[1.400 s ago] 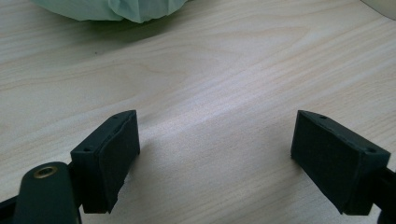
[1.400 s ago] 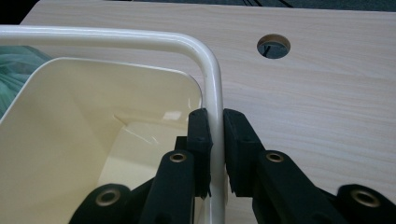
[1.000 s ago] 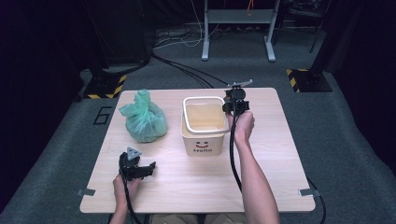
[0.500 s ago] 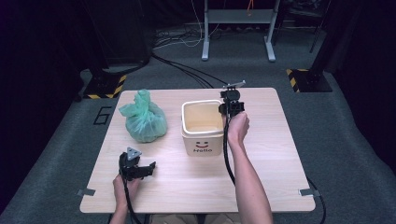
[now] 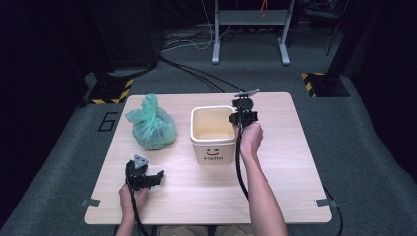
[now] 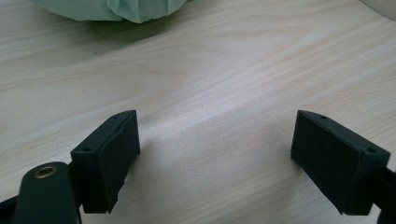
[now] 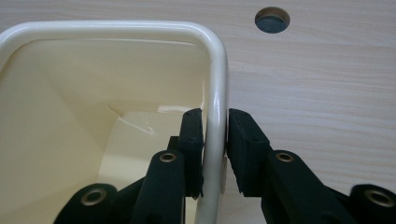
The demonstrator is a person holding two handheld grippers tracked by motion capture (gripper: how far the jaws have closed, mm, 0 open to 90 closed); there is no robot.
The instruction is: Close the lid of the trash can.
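A cream bin (image 5: 212,147) with a "Hello" face stands mid-table. My right gripper (image 5: 243,115) straddles its right rim (image 7: 217,70), one jaw inside and one outside. In the right gripper view the right gripper (image 7: 215,135) has the rim between its pads, which sit very close to it; the jaws have just been opening. A knotted green bag (image 5: 152,129) lies left of the bin, and its edge (image 6: 116,9) shows in the left gripper view. My left gripper (image 5: 157,177) rests near the table's front left, and its jaws (image 6: 215,154) stand wide open over bare wood.
The light wooden table (image 5: 295,162) has a round cable hole (image 7: 272,19) beyond the bin. Black cables trail from both grippers toward the front edge. Grey carpet, a metal stand and floor cables lie behind the table.
My right hand has shifted slightly left and toward the bin's rim. The left gripper, the bag and the bin have stayed put.
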